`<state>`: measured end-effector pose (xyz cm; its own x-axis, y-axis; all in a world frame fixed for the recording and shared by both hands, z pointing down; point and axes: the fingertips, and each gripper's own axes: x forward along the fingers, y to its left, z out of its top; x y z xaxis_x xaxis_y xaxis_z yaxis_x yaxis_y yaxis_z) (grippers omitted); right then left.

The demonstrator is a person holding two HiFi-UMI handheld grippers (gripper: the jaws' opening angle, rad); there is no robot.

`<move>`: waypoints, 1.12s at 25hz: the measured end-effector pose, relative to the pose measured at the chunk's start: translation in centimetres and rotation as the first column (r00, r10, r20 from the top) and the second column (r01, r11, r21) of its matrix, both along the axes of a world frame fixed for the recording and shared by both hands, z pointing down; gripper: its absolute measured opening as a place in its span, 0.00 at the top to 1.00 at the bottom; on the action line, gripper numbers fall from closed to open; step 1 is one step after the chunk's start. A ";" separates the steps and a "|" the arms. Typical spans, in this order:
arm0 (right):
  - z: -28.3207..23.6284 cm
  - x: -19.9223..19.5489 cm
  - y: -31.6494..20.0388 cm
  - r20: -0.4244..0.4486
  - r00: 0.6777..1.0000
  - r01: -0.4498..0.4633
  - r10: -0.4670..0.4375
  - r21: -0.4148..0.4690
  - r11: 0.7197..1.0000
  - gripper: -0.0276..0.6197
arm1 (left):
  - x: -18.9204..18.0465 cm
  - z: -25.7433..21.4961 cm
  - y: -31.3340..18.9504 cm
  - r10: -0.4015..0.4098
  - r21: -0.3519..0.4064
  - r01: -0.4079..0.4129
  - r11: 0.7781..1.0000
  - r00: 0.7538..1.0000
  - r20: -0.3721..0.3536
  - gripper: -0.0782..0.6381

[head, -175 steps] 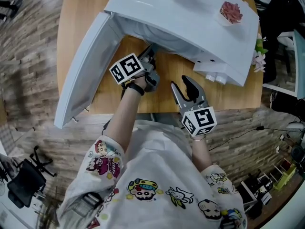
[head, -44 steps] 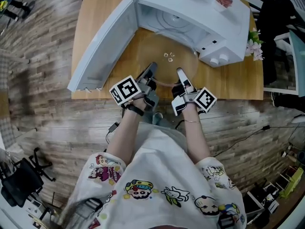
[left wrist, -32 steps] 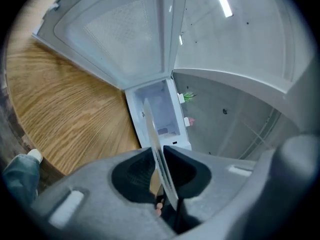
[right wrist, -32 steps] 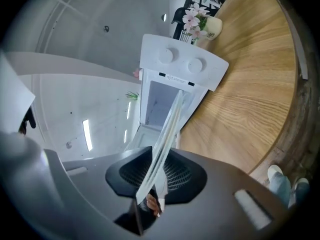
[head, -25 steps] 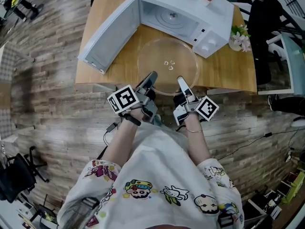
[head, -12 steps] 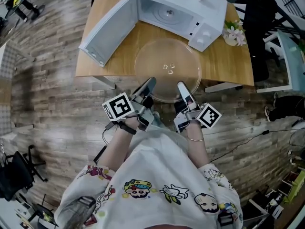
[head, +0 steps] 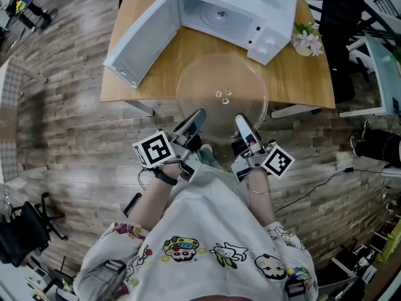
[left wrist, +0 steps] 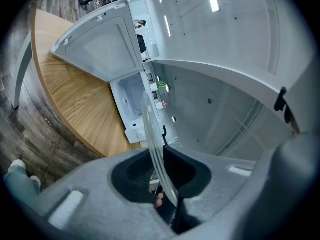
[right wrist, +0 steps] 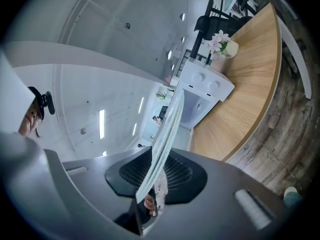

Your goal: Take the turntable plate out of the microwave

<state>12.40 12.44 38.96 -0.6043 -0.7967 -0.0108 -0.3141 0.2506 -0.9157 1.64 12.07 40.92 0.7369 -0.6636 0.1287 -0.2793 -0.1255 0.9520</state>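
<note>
Plate [head: 222, 96] clamped at near rim by left tongs [head: 198, 115], right tongs [head: 240, 120]; held past table [head: 156, 68] edge, carried farther from microwave [head: 232, 11] than before.

Head view looks steeply down; both gripper views face level toward the shared microwave [head: 244, 2].

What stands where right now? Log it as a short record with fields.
plate: glass turntable plate, out of the microwave, held over the table's near edge
left claw: shut on the plate's near rim
right claw: shut on the same rim, beside the left
microwave: on the wooden table, door swung open
</note>
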 end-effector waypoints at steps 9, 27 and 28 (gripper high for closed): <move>-1.2 0.1 -0.4 -0.008 1.000 -0.027 0.027 -0.006 1.000 0.82 | 0.7 -2.4 -1.0 0.081 0.059 -0.079 0.995 0.996 -0.036 0.82; -2.0 -0.9 -1.8 -0.011 1.000 -0.017 0.017 0.002 1.000 0.82 | -0.1 -3.0 -2.4 0.118 0.054 -0.115 0.992 0.992 -0.051 0.82; -2.0 -0.9 -1.9 -0.011 1.000 -0.014 0.014 0.003 1.000 0.82 | -0.1 -3.0 -2.5 0.118 0.056 -0.115 0.992 0.992 -0.051 0.82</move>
